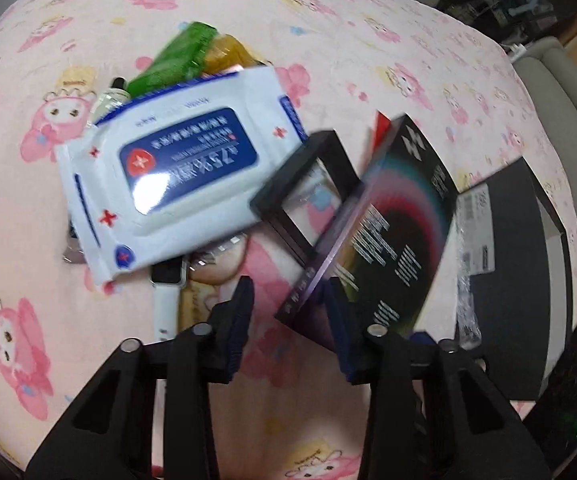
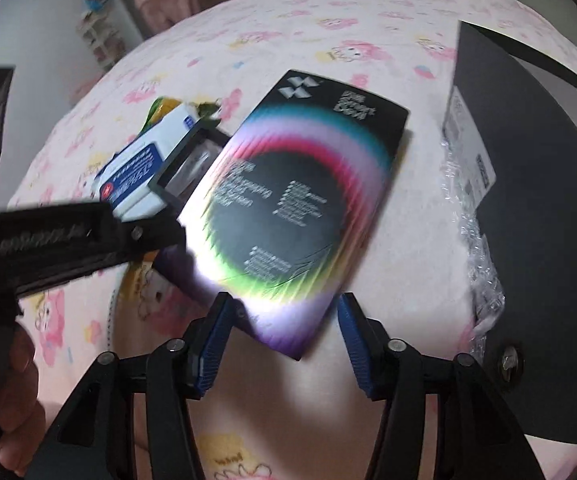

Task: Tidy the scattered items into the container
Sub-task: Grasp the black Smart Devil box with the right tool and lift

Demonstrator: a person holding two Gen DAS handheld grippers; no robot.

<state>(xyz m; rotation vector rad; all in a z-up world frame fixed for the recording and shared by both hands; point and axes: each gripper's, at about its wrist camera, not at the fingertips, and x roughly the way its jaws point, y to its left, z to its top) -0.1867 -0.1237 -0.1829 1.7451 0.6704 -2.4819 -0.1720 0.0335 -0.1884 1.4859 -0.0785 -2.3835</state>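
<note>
A black box with a rainbow ring (image 2: 300,200) lies tilted, its far end propped on a black frame (image 1: 308,184). Its near corner sits between the fingers of my right gripper (image 2: 284,304), whose blue pads stand close beside two edges without a clear press. In the left wrist view the box (image 1: 392,232) shows its thin side. My left gripper (image 1: 288,296) straddles that corner: the right pad is against the box, the left pad well clear. The black container (image 1: 508,208) (image 2: 528,140) stands to the right, with bubble wrap (image 2: 484,248) at its side.
On the pink cartoon sheet lie a white and blue wipes pack (image 1: 168,176), a green packet (image 1: 172,60), a yellow packet (image 1: 224,54), a small bottle (image 1: 108,96) and a white watch (image 1: 166,292). A person's hand (image 2: 16,400) holds the left tool.
</note>
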